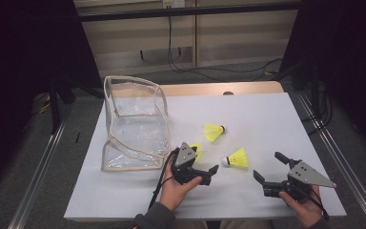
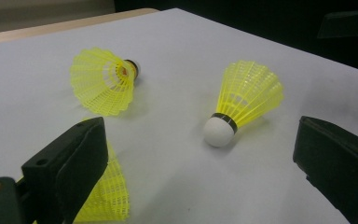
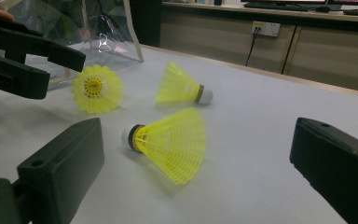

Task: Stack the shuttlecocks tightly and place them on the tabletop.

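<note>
White paper covers the table (image 1: pixel 267 119), with a clear zip pouch (image 1: pixel 136 125) standing open at its left; three yellow shuttlecocks lie loose on the sheet, none in the pouch, so the packing looks wholly undone; the left gripper (image 1: pixel 208 172) gapes wide and empty just beside the nearest shuttlecock (image 1: pixel 196 150); the right gripper (image 1: pixel 268 171) is spread wide too, holding nothing, facing the middle shuttlecock (image 1: pixel 236 159); the far shuttlecock (image 1: pixel 214 131) lies apart
</note>
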Available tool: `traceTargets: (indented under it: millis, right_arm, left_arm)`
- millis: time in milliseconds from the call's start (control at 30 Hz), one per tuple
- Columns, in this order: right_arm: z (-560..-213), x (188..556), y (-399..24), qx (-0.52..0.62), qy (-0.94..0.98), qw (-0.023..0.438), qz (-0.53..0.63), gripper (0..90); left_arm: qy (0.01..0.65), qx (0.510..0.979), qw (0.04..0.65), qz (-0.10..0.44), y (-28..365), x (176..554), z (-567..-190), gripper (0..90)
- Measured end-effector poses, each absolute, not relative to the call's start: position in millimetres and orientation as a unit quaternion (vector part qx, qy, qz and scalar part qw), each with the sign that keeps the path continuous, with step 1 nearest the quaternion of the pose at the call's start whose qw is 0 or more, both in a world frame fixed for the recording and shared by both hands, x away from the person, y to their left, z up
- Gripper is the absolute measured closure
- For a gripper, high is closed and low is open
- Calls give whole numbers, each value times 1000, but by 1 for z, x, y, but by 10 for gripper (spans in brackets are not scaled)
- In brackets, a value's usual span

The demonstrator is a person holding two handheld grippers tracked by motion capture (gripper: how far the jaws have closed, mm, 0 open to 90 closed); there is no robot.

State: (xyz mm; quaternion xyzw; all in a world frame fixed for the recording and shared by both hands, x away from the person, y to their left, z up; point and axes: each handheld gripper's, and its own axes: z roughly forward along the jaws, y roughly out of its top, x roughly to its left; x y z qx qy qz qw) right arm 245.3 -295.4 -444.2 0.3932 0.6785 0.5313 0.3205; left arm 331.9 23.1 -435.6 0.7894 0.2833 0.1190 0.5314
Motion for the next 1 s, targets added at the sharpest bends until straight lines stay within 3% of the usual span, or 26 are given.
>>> traceTargets:
  millis: [1000]
  right_arm:
    - [-445,243,-297,394,680,320,529,26]
  left_arm:
    - [308,780,518,169,9,340,-428,30]
